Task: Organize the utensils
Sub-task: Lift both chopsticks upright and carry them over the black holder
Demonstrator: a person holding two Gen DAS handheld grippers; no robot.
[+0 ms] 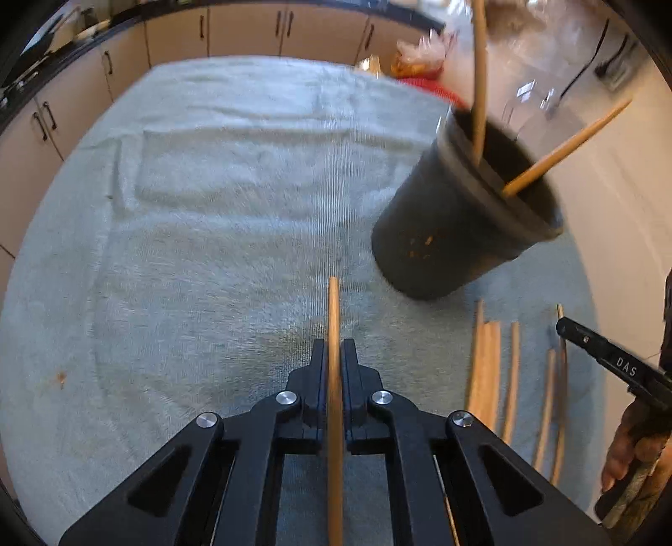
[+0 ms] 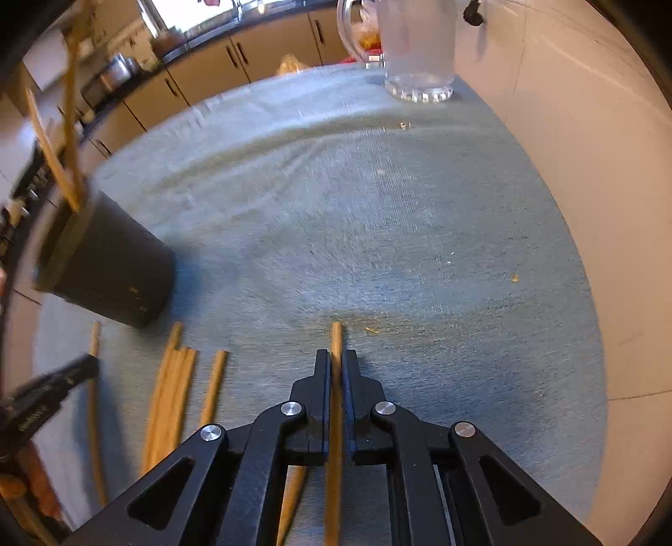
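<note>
In the left wrist view my left gripper (image 1: 334,342) is shut on a wooden chopstick (image 1: 334,306) that sticks out ahead of the fingertips, above the grey-green cloth (image 1: 210,252). In the right wrist view my right gripper (image 2: 336,353) is shut on another chopstick (image 2: 336,336), whose tip is close to the cloth. A black cup (image 1: 453,227) (image 2: 113,269) with two chopsticks standing in it sits between the two grippers. Several loose chopsticks (image 1: 487,369) (image 2: 172,399) lie on the cloth in front of the cup. Each gripper shows at the edge of the other's view, the right gripper (image 1: 563,325) and the left gripper (image 2: 90,362).
A clear glass mug (image 2: 416,50) stands at the far end of the cloth by the white wall (image 2: 588,168). Beige cabinets (image 1: 252,33) run along the far side, with bags of food (image 1: 420,59) behind the cup. A person's hand (image 1: 630,453) holds the right gripper.
</note>
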